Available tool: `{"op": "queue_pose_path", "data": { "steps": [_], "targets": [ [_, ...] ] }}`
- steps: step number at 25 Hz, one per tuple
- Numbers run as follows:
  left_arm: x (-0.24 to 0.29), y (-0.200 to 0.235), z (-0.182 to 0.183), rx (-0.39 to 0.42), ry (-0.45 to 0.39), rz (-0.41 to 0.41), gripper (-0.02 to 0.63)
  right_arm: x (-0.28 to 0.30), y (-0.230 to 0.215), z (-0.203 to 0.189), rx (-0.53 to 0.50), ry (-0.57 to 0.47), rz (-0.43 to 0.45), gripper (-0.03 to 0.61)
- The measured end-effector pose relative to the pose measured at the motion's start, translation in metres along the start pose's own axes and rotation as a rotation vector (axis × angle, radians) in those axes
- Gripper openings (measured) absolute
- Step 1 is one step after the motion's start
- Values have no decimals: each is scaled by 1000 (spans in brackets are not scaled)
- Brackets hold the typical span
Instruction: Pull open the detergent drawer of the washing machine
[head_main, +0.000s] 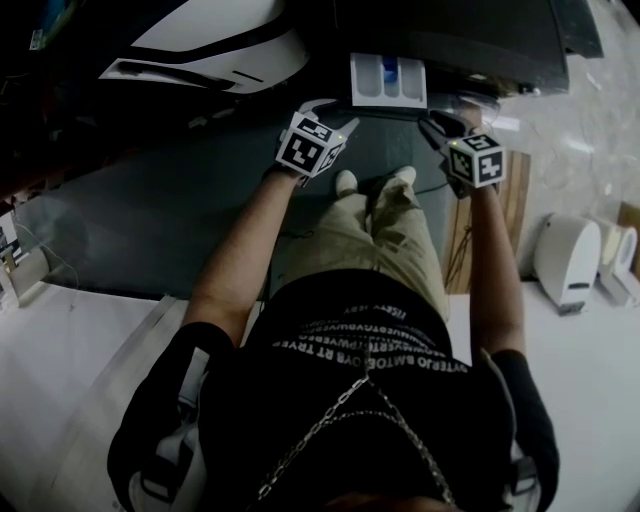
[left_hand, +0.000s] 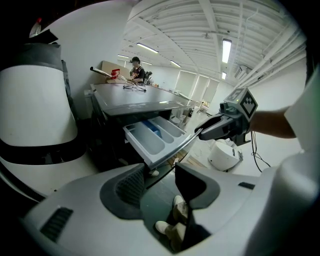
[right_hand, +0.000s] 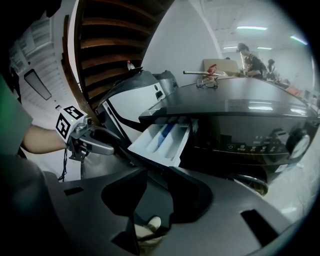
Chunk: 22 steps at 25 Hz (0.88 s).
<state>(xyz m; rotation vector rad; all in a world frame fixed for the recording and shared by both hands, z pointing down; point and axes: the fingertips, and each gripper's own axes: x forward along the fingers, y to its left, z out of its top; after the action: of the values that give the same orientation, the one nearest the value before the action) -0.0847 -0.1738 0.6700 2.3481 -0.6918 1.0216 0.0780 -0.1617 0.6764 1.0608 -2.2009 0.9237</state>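
Head view: drawer (head_main: 387, 80) over grey floor (head_main: 150, 220)

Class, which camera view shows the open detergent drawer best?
The left gripper view: the detergent drawer sits large and central, compartments visible. The head view shows it small from above; the right gripper view shows it obliquely.

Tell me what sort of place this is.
Probably a lab or workshop hall, not a home: a washing machine with its detergent drawer out, strip lights overhead, a person working behind.
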Motion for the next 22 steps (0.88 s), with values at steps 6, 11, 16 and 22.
{"op": "queue_pose_path", "data": {
  "steps": [6,11,16,22],
  "targets": [
    [0,-2,-3,26,22,-6,173,-1,3,1,-6,1,-46,132],
    [-1,-5,-7,16,32,-16,173,-2,7,-8,20,28,-28,135],
    [1,-6,-6,16,18,0,173,-4,6,-5,12,6,-18,137],
    [0,-14,-10,-5,6,31,173,-8,9,-11,-6,10,-11,137]
  ]
}}
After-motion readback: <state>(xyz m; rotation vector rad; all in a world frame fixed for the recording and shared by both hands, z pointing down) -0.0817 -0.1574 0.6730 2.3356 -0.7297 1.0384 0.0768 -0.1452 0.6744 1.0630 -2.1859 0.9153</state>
